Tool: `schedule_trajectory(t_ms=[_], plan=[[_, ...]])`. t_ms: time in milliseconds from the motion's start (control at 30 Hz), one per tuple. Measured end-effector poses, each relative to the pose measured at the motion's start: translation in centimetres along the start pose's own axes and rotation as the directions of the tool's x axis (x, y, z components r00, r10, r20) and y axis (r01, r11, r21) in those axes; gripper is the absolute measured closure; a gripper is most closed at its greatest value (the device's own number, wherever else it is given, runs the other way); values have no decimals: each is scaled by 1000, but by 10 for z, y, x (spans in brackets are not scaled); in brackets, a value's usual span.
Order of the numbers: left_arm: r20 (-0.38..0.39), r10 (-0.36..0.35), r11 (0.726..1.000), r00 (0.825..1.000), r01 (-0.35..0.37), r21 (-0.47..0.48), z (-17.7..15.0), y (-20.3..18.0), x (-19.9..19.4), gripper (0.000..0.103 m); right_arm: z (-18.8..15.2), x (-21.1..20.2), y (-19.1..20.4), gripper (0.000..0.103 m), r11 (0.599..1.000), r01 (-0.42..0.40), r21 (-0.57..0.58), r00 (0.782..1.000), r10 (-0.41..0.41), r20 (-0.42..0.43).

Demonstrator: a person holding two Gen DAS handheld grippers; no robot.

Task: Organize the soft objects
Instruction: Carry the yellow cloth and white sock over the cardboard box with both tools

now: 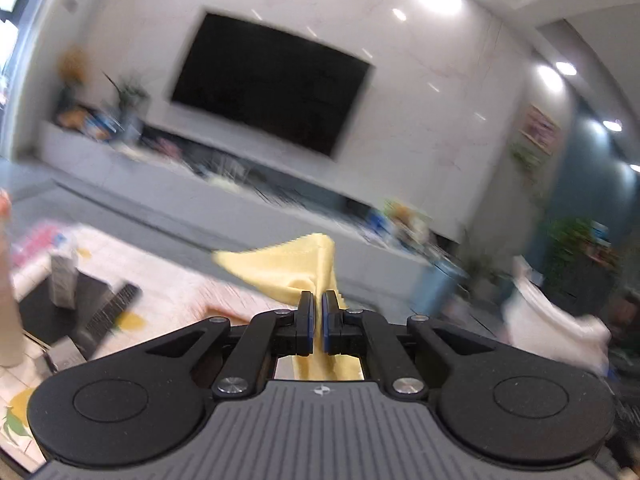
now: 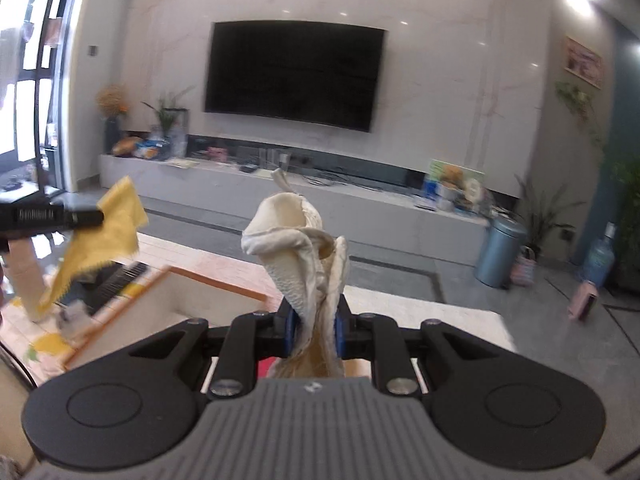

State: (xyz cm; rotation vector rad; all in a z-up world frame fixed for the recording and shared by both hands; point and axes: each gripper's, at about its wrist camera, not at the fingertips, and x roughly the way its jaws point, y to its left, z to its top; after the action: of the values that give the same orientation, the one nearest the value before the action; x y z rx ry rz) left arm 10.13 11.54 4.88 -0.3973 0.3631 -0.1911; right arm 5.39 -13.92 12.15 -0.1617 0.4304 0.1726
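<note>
Both grippers (image 1: 317,300) (image 2: 316,322): black linkage arms w/ silver screws, blue-edged jaws, ribbed grey body.

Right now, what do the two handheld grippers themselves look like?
Both match: the left gripper and right gripper have matte black linkage arms with silver pivot bolts, two round black discs at the sides, and a grey ribbed centre plate bearing a small logo. The jaws carry blue pads. Seen from the right wrist view, the left one's black side shows white lettering, too blurred to read.
</note>
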Motion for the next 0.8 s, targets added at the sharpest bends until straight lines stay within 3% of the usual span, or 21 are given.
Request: schedule_trajectory(t_ms=[100, 133, 200, 333, 400, 467, 567, 667, 800], plan=[[-56, -159, 978, 986, 149, -145, 2, 50, 7, 99, 6, 14, 36, 86, 1000, -26, 3, 1000, 26, -8], [-46, -178, 970, 983, 168, -177, 2, 63, 9, 99, 6, 22, 46, 86, 999, -40, 8, 999, 40, -22], [-45, -182, 965, 982, 170, -198, -2, 85, 14, 99, 3, 39, 68, 86, 998, -65, 2, 995, 65, -70], [-80, -166, 971, 983, 149, -186, -14, 108, 34, 99, -13, 66, 115, 86, 996, -21, -90, 990, 8, -142], [-89, -158, 971, 983, 139, -193, -22, 121, 36, 99, -20, 79, 130, 86, 996, -33, -83, 985, 19, -170], [-102, -124, 978, 987, 104, -183, -29, 118, 43, 99, -28, 94, 142, 88, 995, -51, -91, 979, 32, -200], [-134, -44, 995, 990, 31, -96, -44, 104, 51, 99, -43, 118, 156, 89, 993, -27, -113, 965, -3, -261], [-205, 51, 997, 977, -61, -42, -59, 93, 65, 99, -56, 139, 155, 89, 997, -31, -67, 950, 8, -313], [-201, 145, 988, 969, -130, 84, -73, 82, 72, 99, -66, 156, 149, 89, 1000, -17, -4, 936, 14, -351]])
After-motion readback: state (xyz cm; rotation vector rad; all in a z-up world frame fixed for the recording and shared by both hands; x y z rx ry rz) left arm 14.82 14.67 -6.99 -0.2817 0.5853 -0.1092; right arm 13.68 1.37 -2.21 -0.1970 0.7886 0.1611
